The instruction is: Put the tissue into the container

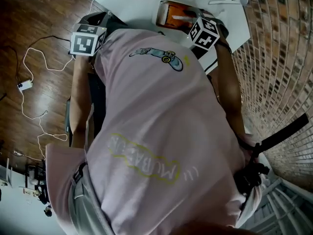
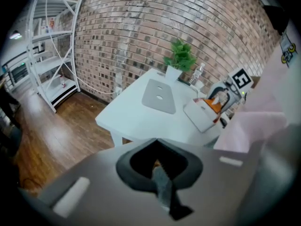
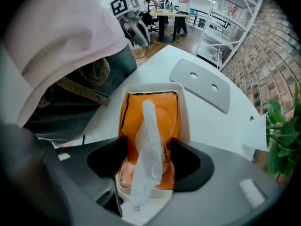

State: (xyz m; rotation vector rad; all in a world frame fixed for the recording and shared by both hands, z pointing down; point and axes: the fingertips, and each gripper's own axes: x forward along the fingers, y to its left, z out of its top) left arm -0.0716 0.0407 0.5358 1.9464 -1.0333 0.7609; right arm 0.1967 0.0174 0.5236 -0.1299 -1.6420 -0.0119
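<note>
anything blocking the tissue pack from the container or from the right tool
Nothing visible. The orange tissue pack already lies in the white container, directly between the right tool's opening jaws.

shirt (image 1: 161, 111): pink, skateboard print, yellow lettering | trousers (image 1: 84, 205): grey | marker cubes (image 1: 88, 39): black-white

An open-plan lab or studio workspace rather than a home. There is a bare brick wall (image 2: 141, 27), a wood floor (image 2: 51, 140), white metal racks (image 2: 49, 55) and a white counter (image 2: 136, 119) with a potted plant (image 2: 180, 58). A cable (image 1: 23, 85) trails over the floor, and people (image 3: 181, 1) stand at a desk (far back, small).
</note>
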